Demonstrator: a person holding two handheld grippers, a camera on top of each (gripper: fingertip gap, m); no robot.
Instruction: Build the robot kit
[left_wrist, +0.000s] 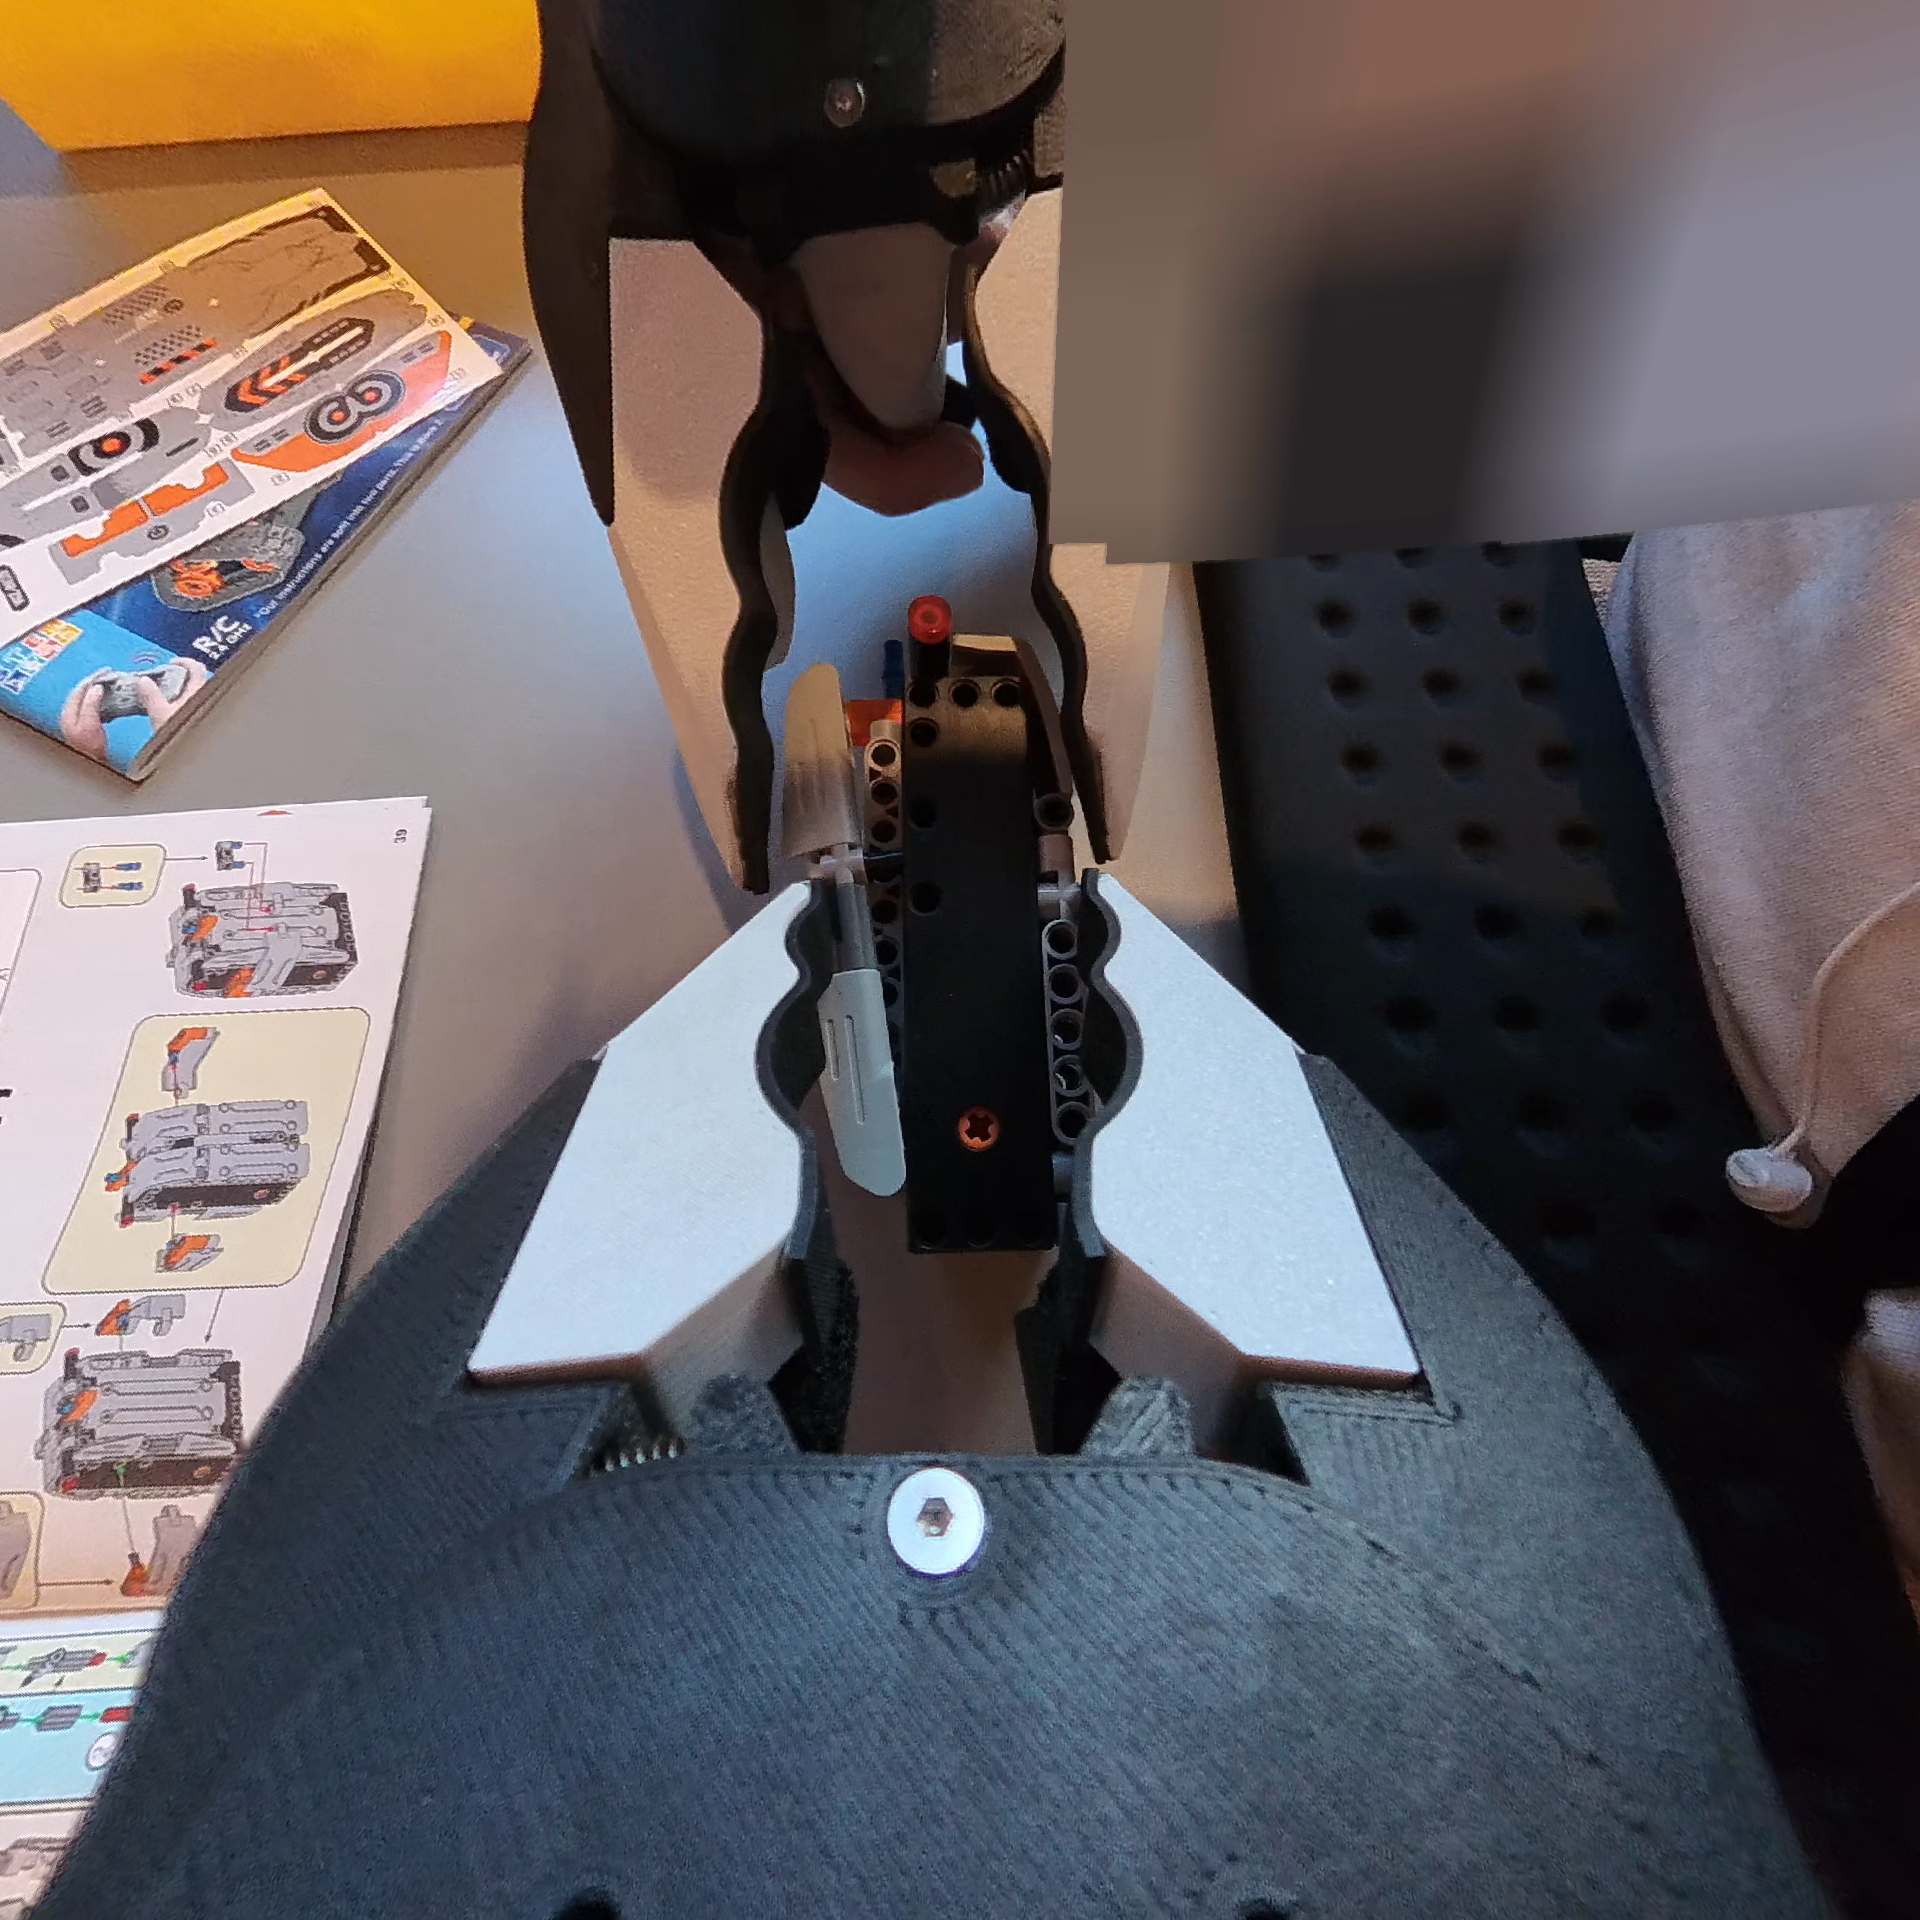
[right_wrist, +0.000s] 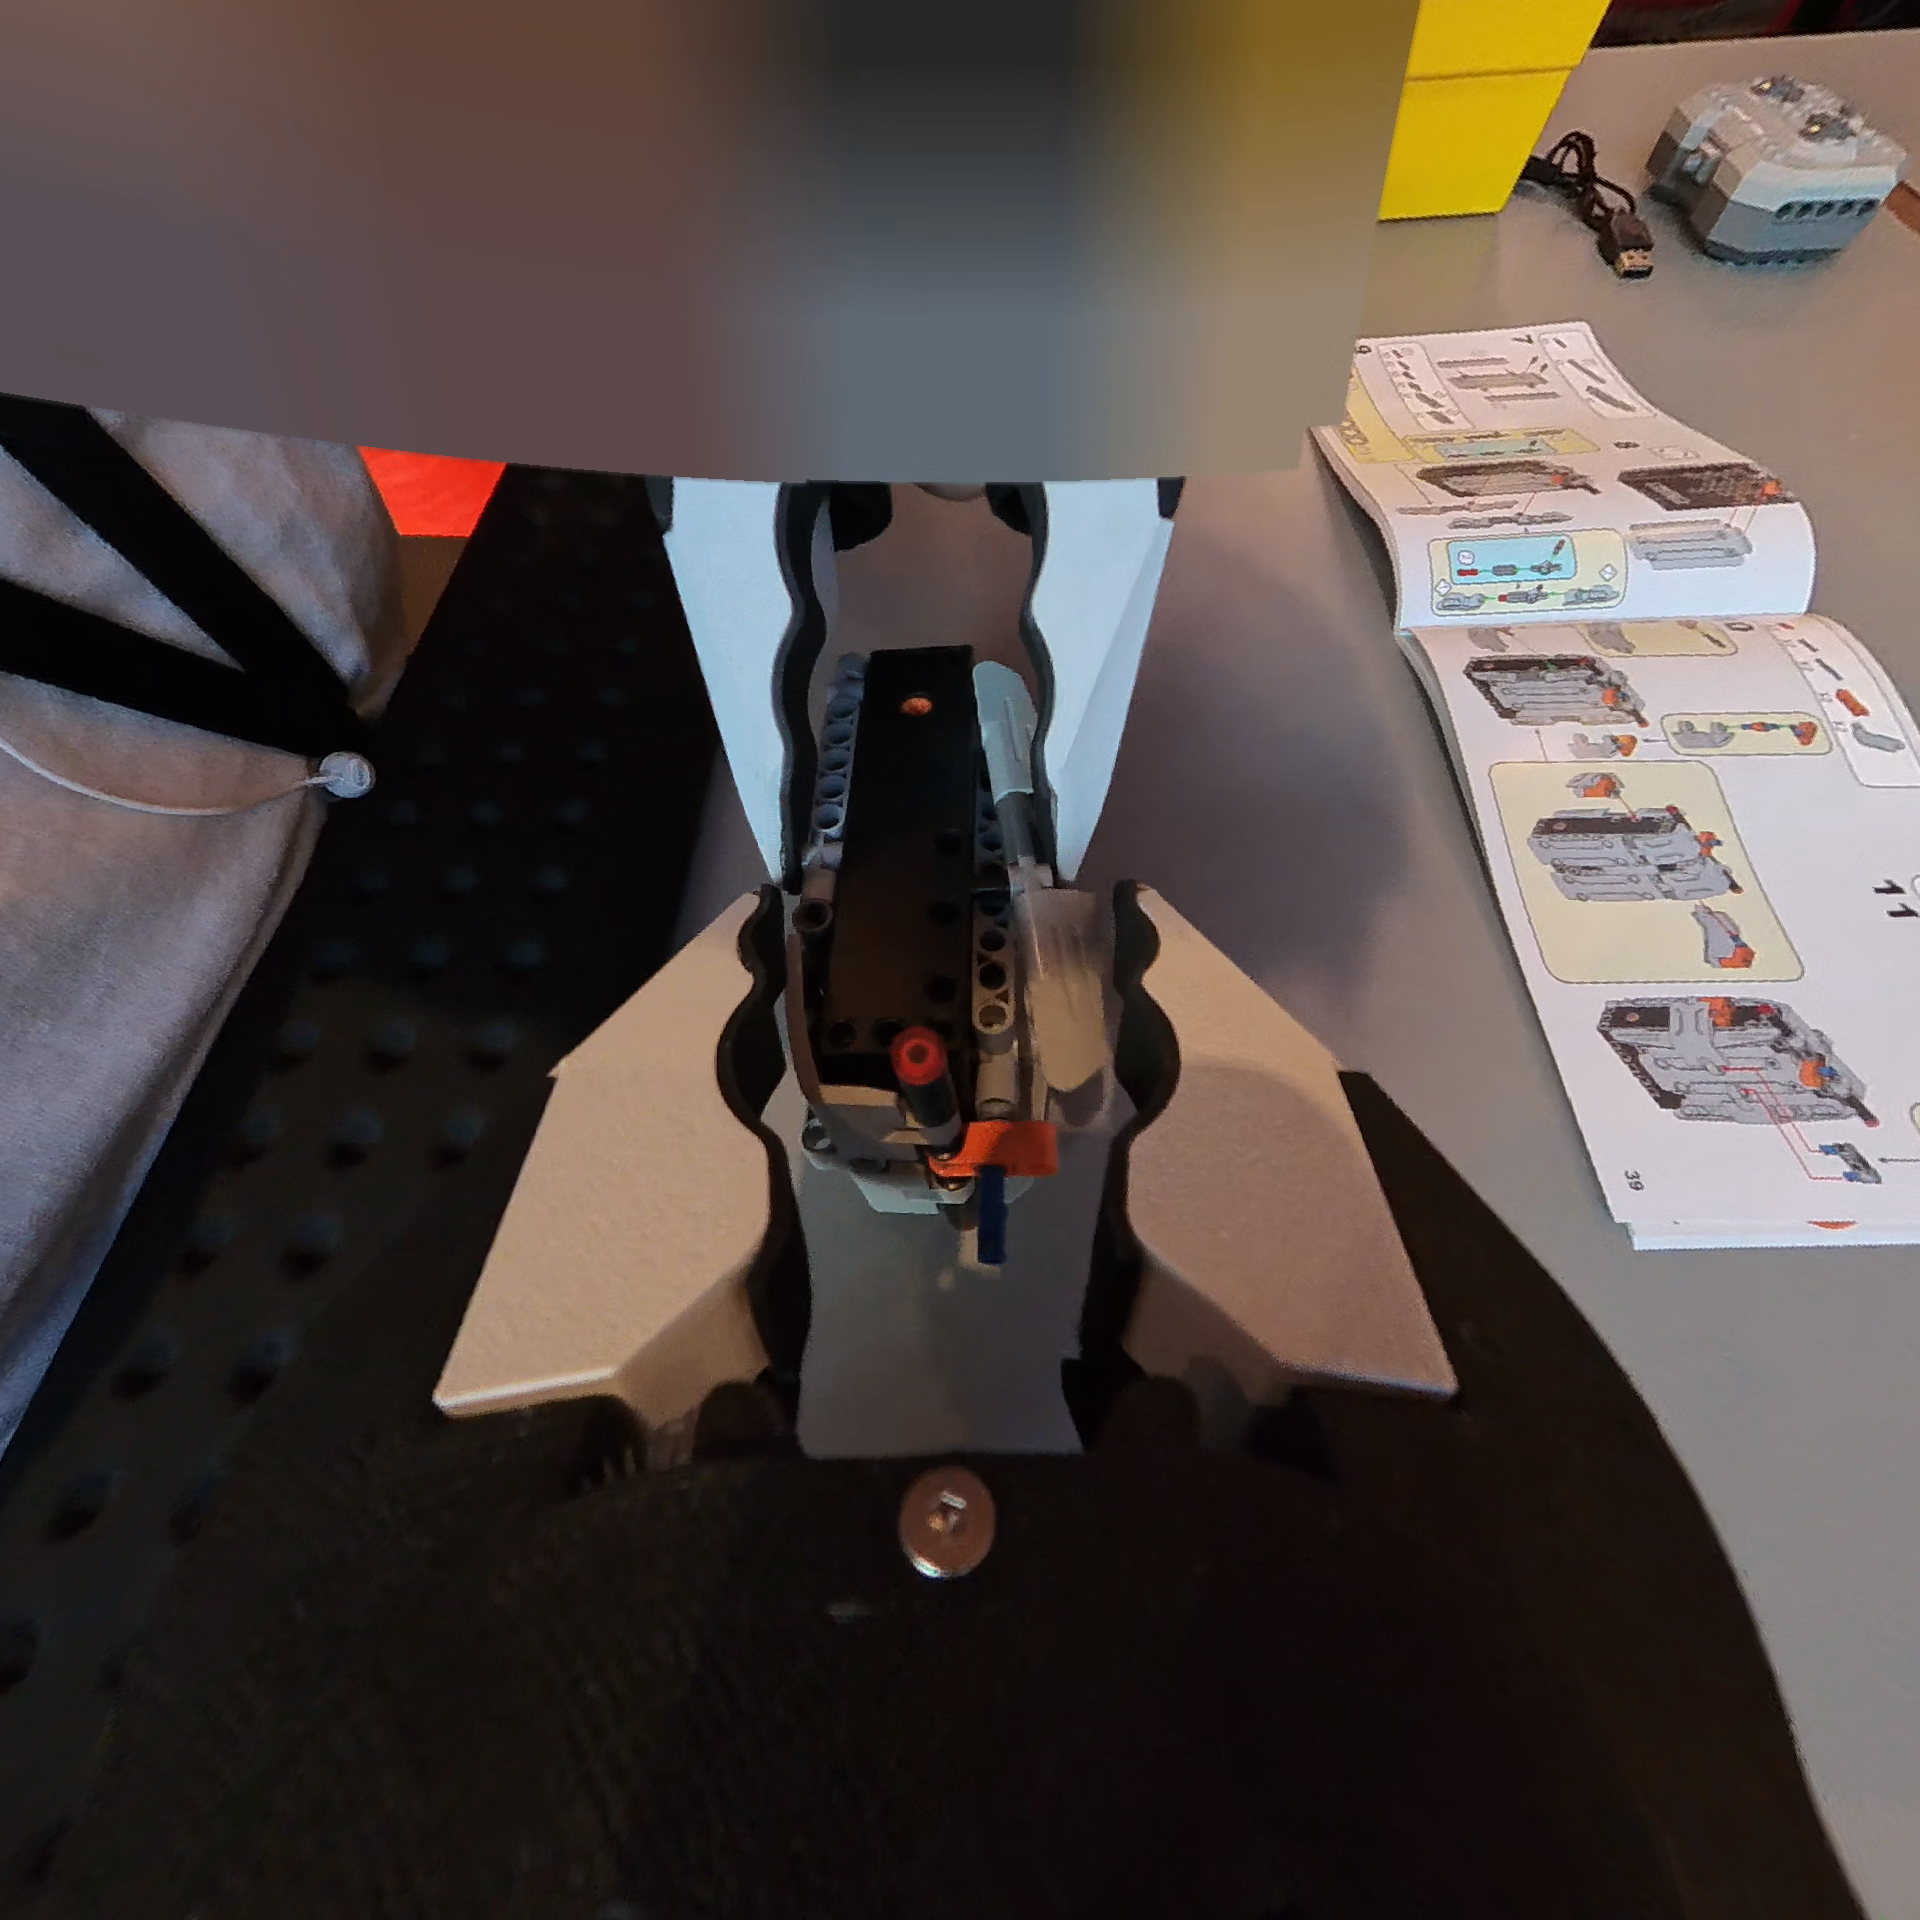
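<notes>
Your left gripper (left_wrist: 940, 1049) is closed around one end of a partly built brick model (left_wrist: 961, 935), its wavy pads pressed against the grey pin-hole beams on either side of the long black block. Your right gripper (right_wrist: 940, 1049) grips the opposite end of the same model (right_wrist: 914, 935), the end carrying the red stud, the orange piece and the blue pin. The two grippers face each other nose to nose, and the model is held between them, raised off the grey table (left_wrist: 499, 644). Assembly stands incomplete by appearance: a grey blade-shaped panel (left_wrist: 857, 1081) hangs along one side. An open instruction booklet (right_wrist: 1662, 883) lies on the table beside the work, a sticker sheet (left_wrist: 208, 416) rests on a second booklet farther off, and a grey motor block (right_wrist: 1782, 177) with a black cable (right_wrist: 1600, 197) sits well apart near a yellow box (right_wrist: 1475, 114). A black perforated chair seat (left_wrist: 1455, 883) shows beside the table.
</notes>
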